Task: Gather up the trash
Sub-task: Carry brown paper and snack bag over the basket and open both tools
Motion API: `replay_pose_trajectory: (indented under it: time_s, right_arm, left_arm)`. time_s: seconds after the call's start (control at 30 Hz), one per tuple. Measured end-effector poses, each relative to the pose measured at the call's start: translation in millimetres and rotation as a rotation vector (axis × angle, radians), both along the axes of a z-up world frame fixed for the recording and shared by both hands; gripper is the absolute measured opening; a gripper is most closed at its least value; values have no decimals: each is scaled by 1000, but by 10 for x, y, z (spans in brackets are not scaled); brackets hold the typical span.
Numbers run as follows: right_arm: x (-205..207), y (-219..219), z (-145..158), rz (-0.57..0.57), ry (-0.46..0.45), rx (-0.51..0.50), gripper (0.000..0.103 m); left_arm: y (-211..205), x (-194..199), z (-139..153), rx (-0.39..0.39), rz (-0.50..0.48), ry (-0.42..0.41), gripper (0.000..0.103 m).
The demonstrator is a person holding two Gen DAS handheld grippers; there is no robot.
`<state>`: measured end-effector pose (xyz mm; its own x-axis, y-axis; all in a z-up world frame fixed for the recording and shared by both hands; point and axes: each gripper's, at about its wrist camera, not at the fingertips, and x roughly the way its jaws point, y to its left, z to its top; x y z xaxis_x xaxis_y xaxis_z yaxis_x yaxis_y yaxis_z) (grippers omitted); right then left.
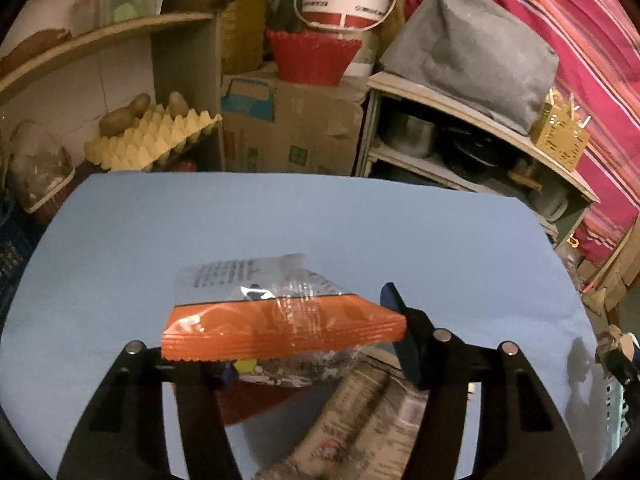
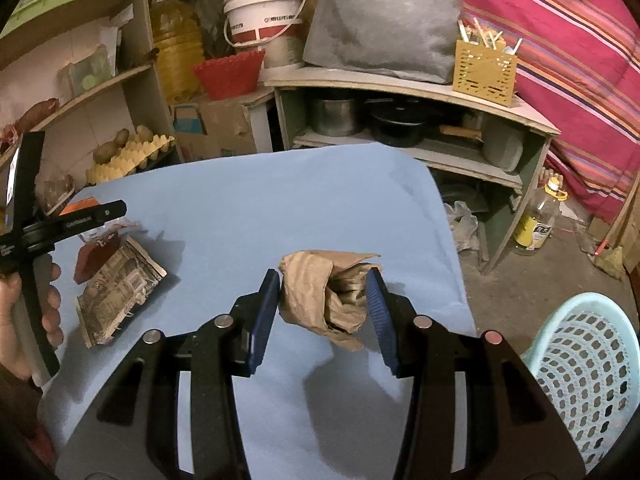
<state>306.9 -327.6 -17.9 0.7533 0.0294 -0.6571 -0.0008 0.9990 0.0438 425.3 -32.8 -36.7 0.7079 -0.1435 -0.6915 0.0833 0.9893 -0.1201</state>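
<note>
Blue table: right claw clamps crumpled brown paper; left claw grips orange wrapper.

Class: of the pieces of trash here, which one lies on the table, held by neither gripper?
The newspaper; the wrapper and brown paper are each gripped.

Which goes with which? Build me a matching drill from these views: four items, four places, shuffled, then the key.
Items:
1. orange-edged wrapper
2. crumpled brown paper
3. folded newspaper
4. light blue basket

Places:
A. flat on the blue tabletop
B. in the left gripper
C. on the floor beside the table
D. in the right gripper

Pairs: 1-B, 2-D, 3-A, 4-C
</note>
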Motion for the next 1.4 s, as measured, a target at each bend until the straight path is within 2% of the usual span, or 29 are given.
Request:
replay_pose_trajectory:
  time_s: [0.13, 0.3, 0.4, 0.57, 0.73, 0.93, 1.07, 1.3, 1.4]
  right_arm:
    - [-152, -131, 117, -26, -23, 14, 45]
    - [-414, -347, 284, -65, -56, -23, 45]
    - [-609, -580, 366, -99, -76, -37, 45]
    - [-963, -1151, 450, -188, -90, -23, 45]
    - [-1359, -1726, 443, -289, -88, -26, 45]
    - [-1796, -2349, 349, -399, -76, -3, 45]
    - [-1984, -2629, 237, -442, -59, 15, 45]
    - [-2134, -2921, 131, -467, -46, 61, 45]
    - [-2112, -2929, 147, -465, -52, 73, 45]
  left_arm:
    - [-197, -224, 211, 19, -39, -46, 60]
    - [-534, -565, 502, 19, -102, -101, 60]
    - [-848, -861, 680, 24, -156, -145, 60]
    - [-1423, -1282, 798, -12, -263, -166, 60]
    - [-2125, -1647, 780, -37, -390, -170, 60]
    - [-3061, -1949, 575, -65, -525, -122, 60]
    - [-3520, -2034, 414, -61, -581, -94, 60]
    - [-4030, -2027, 252, -20, -634, -68, 64]
    - [-4047, -1982, 230, -14, -635, -56, 77]
